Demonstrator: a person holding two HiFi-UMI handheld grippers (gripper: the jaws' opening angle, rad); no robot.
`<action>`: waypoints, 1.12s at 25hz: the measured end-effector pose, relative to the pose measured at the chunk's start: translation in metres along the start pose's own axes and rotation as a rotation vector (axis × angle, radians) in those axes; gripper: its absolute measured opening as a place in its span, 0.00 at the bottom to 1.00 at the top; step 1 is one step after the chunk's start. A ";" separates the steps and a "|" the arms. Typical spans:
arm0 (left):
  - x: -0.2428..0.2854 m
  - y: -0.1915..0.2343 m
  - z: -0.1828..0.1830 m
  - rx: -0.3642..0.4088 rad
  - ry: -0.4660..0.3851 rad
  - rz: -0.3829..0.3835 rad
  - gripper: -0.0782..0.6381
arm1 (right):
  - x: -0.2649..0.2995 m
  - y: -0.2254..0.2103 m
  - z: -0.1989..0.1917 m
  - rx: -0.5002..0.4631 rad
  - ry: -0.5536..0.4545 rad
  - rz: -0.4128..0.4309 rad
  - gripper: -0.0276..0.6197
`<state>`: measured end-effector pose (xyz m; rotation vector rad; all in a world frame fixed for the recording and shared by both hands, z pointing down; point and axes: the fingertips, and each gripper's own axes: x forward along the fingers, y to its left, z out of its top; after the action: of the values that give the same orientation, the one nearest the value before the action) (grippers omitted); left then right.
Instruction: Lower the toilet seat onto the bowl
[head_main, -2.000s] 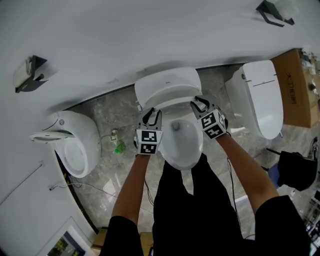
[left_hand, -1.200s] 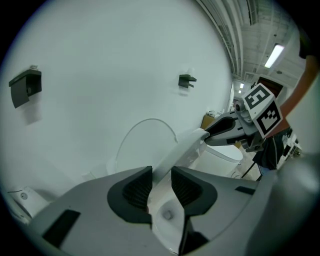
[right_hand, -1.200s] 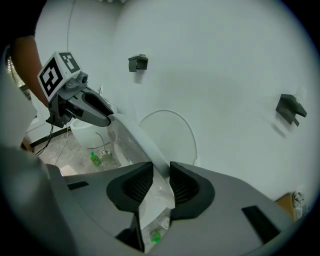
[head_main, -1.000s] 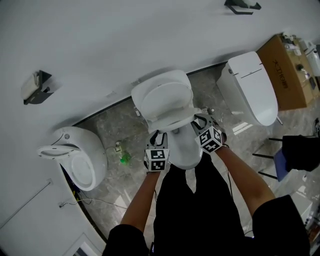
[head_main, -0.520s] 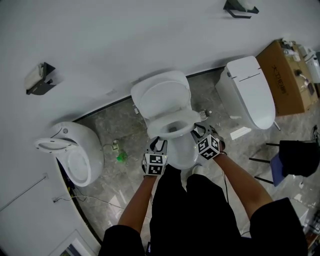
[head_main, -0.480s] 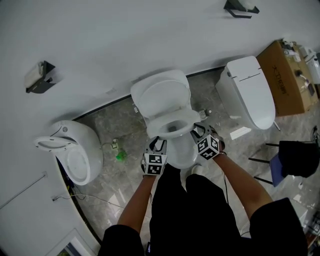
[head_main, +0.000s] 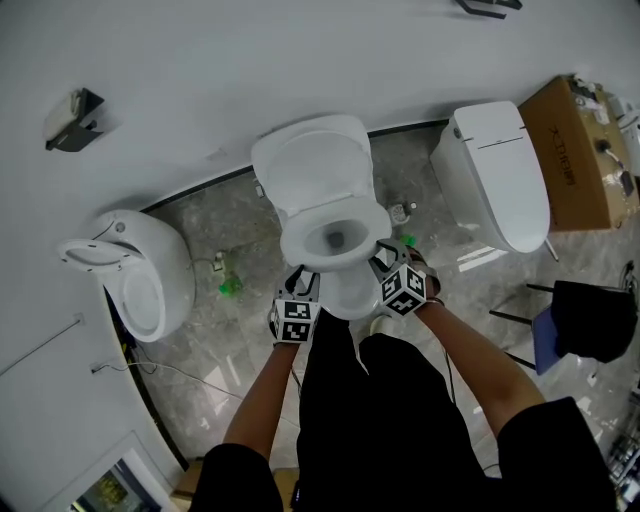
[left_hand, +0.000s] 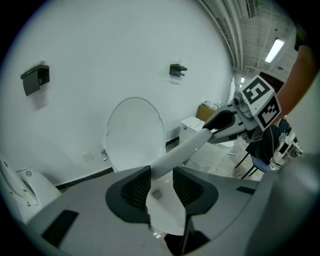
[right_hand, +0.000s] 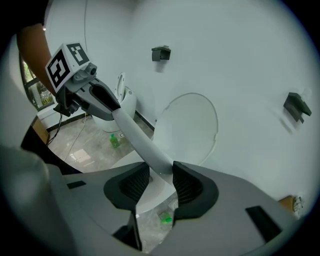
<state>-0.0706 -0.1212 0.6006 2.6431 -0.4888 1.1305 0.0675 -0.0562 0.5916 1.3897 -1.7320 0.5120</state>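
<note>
From the head view, the toilet seat (head_main: 300, 238) lies level over the bowl (head_main: 346, 298), while the lid (head_main: 310, 165) stands up against the wall behind. I cannot tell whether the seat has fully touched the bowl's rim. The left gripper (head_main: 303, 282) and the right gripper (head_main: 386, 260) sit at the front of the seat, one on each side of its nose.

In the left gripper view, the front rim of the seat (left_hand: 185, 150) runs as a smooth white bar between the left gripper's (left_hand: 161, 186) pads and on towards the right gripper (left_hand: 216, 125). The jaws stand wide around the rim and look loose on it rather than pinching. The lid (left_hand: 135, 132) is upright beyond.

In the right gripper view, the same rim (right_hand: 135, 137) passes between the right gripper's (right_hand: 161, 182) pads. Those jaws are opening and no longer seem to press on it. The left gripper (right_hand: 106, 102) is at the rim's far end.

The seat looks like stiff, glossy moulded plastic. I'd judge it light but slick, hinged at the back, and liable to bang down if let go early. The thin front rim, taken on both sides, seems the sensible hold, with ribbed pads across its thickness.
</note>
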 end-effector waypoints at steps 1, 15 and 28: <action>-0.001 -0.003 -0.005 -0.005 0.006 0.003 0.31 | -0.001 0.003 -0.004 -0.001 -0.002 0.003 0.28; -0.001 -0.031 -0.051 0.021 0.044 -0.006 0.31 | -0.002 0.039 -0.042 -0.028 -0.043 0.030 0.31; 0.001 -0.051 -0.087 0.044 0.078 -0.014 0.32 | 0.002 0.066 -0.073 -0.070 -0.030 0.068 0.33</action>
<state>-0.1073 -0.0456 0.6562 2.6235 -0.4342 1.2487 0.0313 0.0173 0.6466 1.2991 -1.8091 0.4647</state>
